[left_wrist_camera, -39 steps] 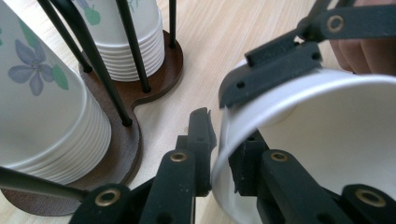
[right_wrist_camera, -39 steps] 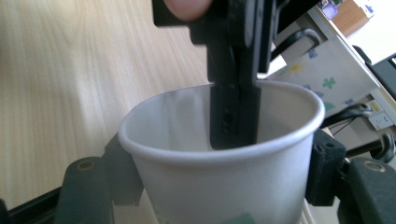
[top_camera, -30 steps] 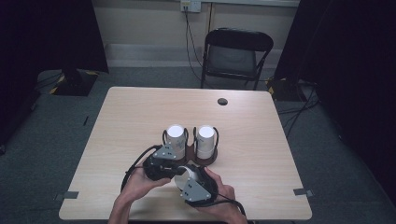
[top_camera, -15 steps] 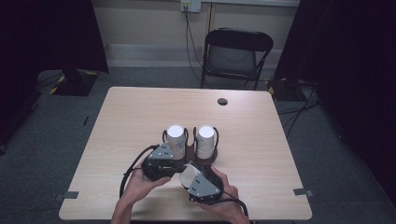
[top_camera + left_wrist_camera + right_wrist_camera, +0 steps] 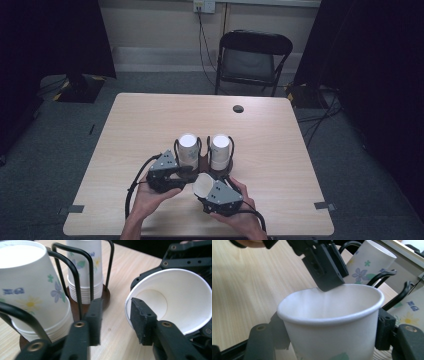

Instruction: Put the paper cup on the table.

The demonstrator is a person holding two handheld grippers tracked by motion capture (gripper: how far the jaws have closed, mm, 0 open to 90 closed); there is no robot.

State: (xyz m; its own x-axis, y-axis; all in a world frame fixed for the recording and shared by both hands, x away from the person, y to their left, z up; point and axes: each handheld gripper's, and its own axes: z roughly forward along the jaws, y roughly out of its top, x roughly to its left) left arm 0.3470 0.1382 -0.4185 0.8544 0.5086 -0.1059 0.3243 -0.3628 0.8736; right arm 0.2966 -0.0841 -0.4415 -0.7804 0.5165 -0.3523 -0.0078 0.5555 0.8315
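Since a second ago, our left gripper has just spread its fingers apart; they now stand parted with nothing between them, one finger at the rim of the paper cup. We keep our right gripper clamped on that single cup, mouth tilted toward the left gripper, just in front of the two cup stacks in their wire holder on the counter.

White, flower-printed paper cup
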